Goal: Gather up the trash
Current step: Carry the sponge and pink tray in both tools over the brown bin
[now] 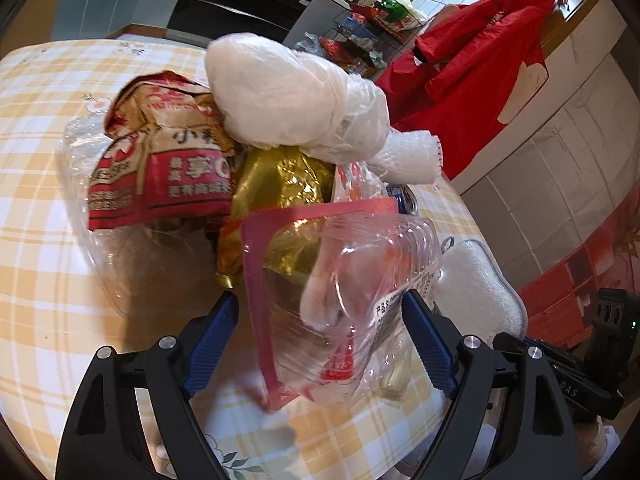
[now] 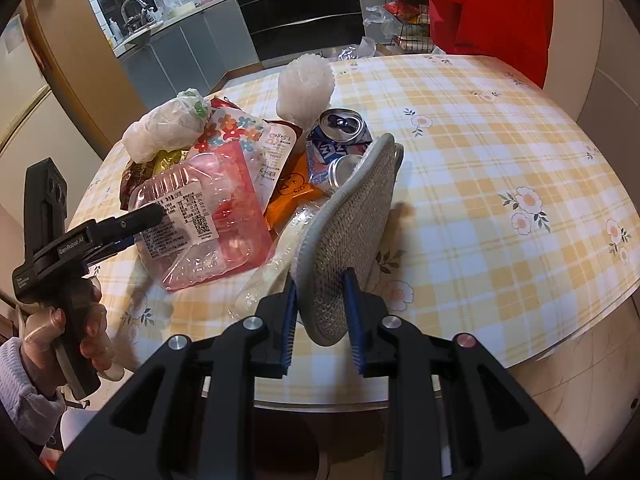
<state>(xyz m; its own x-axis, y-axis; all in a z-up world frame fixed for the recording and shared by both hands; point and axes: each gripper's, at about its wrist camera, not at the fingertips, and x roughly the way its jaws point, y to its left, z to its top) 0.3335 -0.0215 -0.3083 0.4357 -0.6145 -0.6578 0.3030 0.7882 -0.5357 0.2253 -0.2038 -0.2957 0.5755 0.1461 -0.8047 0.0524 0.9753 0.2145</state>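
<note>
A heap of trash lies on the checked table [image 1: 36, 184]: a red and brown snack bag [image 1: 160, 160], a gold foil wrapper [image 1: 280, 184], a knotted white plastic bag [image 1: 280, 96], and a clear plastic tray with a pink rim [image 1: 352, 280]. My left gripper [image 1: 320, 316] is open, its jaws on either side of the clear tray; it also shows in the right wrist view [image 2: 132, 228]. My right gripper [image 2: 322, 308] is shut on a grey oval scrubbing pad [image 2: 352, 232], held upright against the heap. Crushed blue cans [image 2: 340, 140] lie behind the pad.
A white foam net [image 2: 306, 88] stands behind the cans. An orange packet [image 2: 292, 192] and a long clear wrapper [image 2: 276, 264] lie by the pad. A red jacket [image 1: 480, 72] hangs past the table. The table edge [image 2: 592, 332] runs close on the right.
</note>
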